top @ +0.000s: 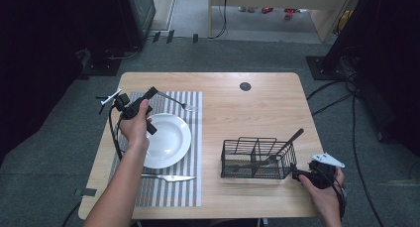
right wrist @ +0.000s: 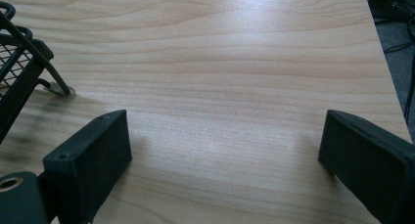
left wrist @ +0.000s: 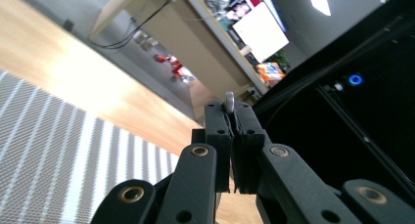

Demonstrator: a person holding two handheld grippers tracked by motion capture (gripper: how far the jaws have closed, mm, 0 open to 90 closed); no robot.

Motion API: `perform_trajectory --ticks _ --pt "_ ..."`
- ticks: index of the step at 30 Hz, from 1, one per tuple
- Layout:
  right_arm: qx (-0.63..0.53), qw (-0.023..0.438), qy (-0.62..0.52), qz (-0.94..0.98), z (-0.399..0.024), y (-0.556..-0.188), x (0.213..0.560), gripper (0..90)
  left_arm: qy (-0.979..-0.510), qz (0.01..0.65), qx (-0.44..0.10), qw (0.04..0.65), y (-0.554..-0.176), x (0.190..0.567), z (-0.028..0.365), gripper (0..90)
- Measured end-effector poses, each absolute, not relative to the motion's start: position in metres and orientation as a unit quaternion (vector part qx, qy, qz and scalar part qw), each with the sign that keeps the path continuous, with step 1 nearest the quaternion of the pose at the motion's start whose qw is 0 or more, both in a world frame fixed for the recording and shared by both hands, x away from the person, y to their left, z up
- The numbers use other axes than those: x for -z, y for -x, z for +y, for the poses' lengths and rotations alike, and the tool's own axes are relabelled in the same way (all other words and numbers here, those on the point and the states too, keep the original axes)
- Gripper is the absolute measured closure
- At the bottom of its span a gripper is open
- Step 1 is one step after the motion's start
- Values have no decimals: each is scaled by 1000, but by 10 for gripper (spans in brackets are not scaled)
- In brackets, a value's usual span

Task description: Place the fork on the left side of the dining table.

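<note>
My left gripper (top: 152,91) hovers over the far left part of the striped placemat (top: 168,192), shut on the handle of a metal fork (top: 179,103). The fork's tines point right, beyond the white plate (top: 174,138). In the left gripper view the jaws (left wrist: 234,131) press together on the fork's handle end (left wrist: 229,102), above the placemat (left wrist: 49,150). My right gripper (top: 297,173) rests low by the right end of the black wire caddy (top: 255,157). In the right gripper view it (right wrist: 225,155) stands open over bare wood, with the caddy's corner (right wrist: 19,62) at the left.
A table knife (top: 168,178) lies on the placemat in front of the plate. A dark-handled utensil (top: 289,140) leans out of the caddy to the right. A round dark grommet (top: 245,86) sits near the table's far edge.
</note>
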State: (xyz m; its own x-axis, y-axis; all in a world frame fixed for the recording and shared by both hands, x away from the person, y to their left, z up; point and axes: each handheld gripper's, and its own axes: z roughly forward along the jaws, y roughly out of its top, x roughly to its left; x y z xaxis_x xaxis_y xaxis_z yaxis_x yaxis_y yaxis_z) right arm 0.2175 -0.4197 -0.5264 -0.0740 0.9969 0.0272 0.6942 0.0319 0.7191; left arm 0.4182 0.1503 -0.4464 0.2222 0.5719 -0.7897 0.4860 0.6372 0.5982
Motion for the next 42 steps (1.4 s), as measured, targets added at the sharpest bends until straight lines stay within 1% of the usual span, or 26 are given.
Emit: perform_trajectory --ticks 1,2,3,6,11,15,22,27,28,29,30,33,34,35,36,38,39,40,41,42 --pt "-295 257 -630 671 -420 -218 526 48 -413 632 -31 655 -422 453 152 889" --pt "-295 257 -630 671 -420 -218 526 48 -413 632 -31 655 -422 453 152 888" --pt "-295 257 -630 671 -420 -218 526 48 -397 640 -26 658 -425 458 155 888" --pt "-295 257 -630 671 -420 -218 526 48 -372 655 -21 657 -430 466 159 888" --pt "-295 257 -630 671 -420 -218 526 48 -355 683 -15 639 -439 481 164 887" --pt "-295 257 -630 671 -420 -218 526 48 -352 695 -35 626 -444 489 165 881" --pt "-295 257 -630 671 -420 -218 526 48 -336 715 -28 612 -449 502 170 881" --pt "-295 257 -630 671 -420 -218 526 48 -345 720 -50 600 -450 503 169 854" --pt "-295 257 -630 671 -420 -218 526 49 -346 720 -53 600 -450 504 169 795" --pt "-295 257 -630 671 -420 -218 526 49 -349 721 -50 597 -451 504 170 795" --pt "-295 257 -630 671 -420 -218 526 48 -357 724 -57 588 -451 505 170 754" --pt "-295 257 -630 671 -420 -218 526 49 -390 730 -71 557 -454 506 171 702" --pt "-295 257 -630 671 -420 -218 526 48 -396 732 -72 550 -454 507 172 666" --pt "-295 257 -630 671 -420 -218 526 48 -401 733 -80 544 -455 507 172 666" --pt "-295 257 -630 671 -420 -218 526 48 -401 737 -79 539 -456 508 172 623" --pt "-295 257 -630 671 -420 -218 526 49 -403 738 -75 536 -457 509 172 599" --pt "-295 257 -630 671 -420 -218 526 49 -410 738 -76 531 -458 509 172 549" --pt "-295 257 -630 671 -420 -218 526 49 -416 739 -77 525 -459 509 172 549" --pt "-295 257 -630 671 -420 -218 526 48 -426 739 -82 515 -460 509 172 520" --pt "-295 257 -630 671 -420 -218 526 48 -440 738 -95 502 -462 509 170 430"
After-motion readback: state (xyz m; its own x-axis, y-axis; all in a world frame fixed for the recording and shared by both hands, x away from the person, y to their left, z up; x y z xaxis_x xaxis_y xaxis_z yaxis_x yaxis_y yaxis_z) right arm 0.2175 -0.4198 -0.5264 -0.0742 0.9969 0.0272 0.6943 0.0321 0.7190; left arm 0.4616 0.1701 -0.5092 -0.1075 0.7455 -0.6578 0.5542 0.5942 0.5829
